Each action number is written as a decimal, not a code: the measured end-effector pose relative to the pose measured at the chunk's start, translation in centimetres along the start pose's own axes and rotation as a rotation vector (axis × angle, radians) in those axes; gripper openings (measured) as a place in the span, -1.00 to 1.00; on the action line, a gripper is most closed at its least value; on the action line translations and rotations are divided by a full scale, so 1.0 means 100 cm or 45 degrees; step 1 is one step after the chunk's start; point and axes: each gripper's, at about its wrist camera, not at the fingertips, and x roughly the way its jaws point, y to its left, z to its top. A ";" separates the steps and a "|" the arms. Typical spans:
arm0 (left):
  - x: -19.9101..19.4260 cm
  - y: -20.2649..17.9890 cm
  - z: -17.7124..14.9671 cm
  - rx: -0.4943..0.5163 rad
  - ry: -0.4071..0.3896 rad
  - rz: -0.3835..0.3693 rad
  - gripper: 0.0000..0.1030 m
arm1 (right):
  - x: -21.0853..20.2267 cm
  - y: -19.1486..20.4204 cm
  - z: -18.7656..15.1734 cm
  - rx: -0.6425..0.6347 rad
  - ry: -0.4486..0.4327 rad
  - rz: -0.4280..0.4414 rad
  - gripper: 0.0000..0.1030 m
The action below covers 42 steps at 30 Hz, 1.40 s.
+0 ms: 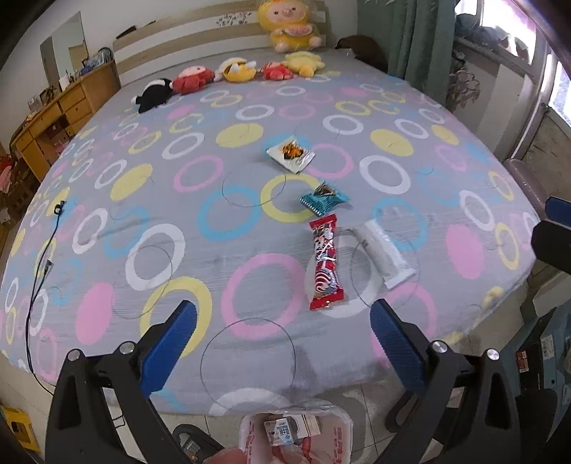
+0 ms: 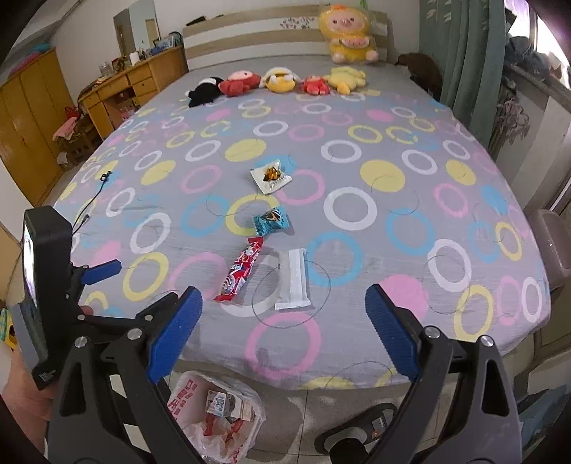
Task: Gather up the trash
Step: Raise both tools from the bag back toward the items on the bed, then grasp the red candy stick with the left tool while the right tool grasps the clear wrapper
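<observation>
Several wrappers lie on the bed: a red snack wrapper (image 1: 325, 263) (image 2: 239, 271), a white plastic sleeve (image 1: 383, 254) (image 2: 293, 279), a teal packet (image 1: 323, 199) (image 2: 272, 221) and a white sachet with an orange print (image 1: 291, 153) (image 2: 271, 176). On the floor below the bed's near edge stands a plastic trash bag (image 1: 296, 433) (image 2: 217, 414) with a small carton inside. My left gripper (image 1: 283, 317) is open and empty over the near edge, just short of the red wrapper. My right gripper (image 2: 283, 303) is open and empty too, in front of the white sleeve. The left gripper (image 2: 101, 267) also shows at the left in the right wrist view.
The bed sheet (image 1: 249, 221) is grey with coloured rings. Plush toys (image 1: 235, 69) line the headboard end, a big yellow one (image 1: 289, 25) behind them. A black cable (image 1: 43, 267) runs along the bed's left side. A wooden desk (image 1: 60, 107) stands left, curtains (image 2: 464, 53) right.
</observation>
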 end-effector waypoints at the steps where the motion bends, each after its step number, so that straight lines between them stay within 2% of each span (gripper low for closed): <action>1: 0.007 -0.001 0.001 0.004 0.006 0.002 0.85 | 0.003 -0.001 0.001 0.007 0.005 0.008 0.75; 7: 0.039 -0.005 0.004 0.012 0.051 0.001 0.85 | 0.040 -0.006 0.011 0.010 0.074 0.003 0.75; 13: 0.079 -0.016 0.007 0.055 0.103 0.008 0.85 | 0.096 -0.015 0.016 0.013 0.185 -0.028 0.75; 20: 0.117 -0.019 0.012 0.053 0.161 0.028 0.85 | 0.155 -0.024 0.015 0.053 0.315 -0.015 0.75; 28: 0.142 -0.022 0.018 0.050 0.183 0.016 0.85 | 0.191 -0.028 0.016 0.064 0.383 -0.035 0.75; 30: 0.147 -0.024 0.020 0.052 0.190 0.014 0.80 | 0.199 -0.027 0.016 0.059 0.399 -0.042 0.75; 42: 0.161 -0.024 0.023 0.012 0.159 -0.020 0.79 | 0.239 -0.029 0.009 0.049 0.492 -0.092 0.72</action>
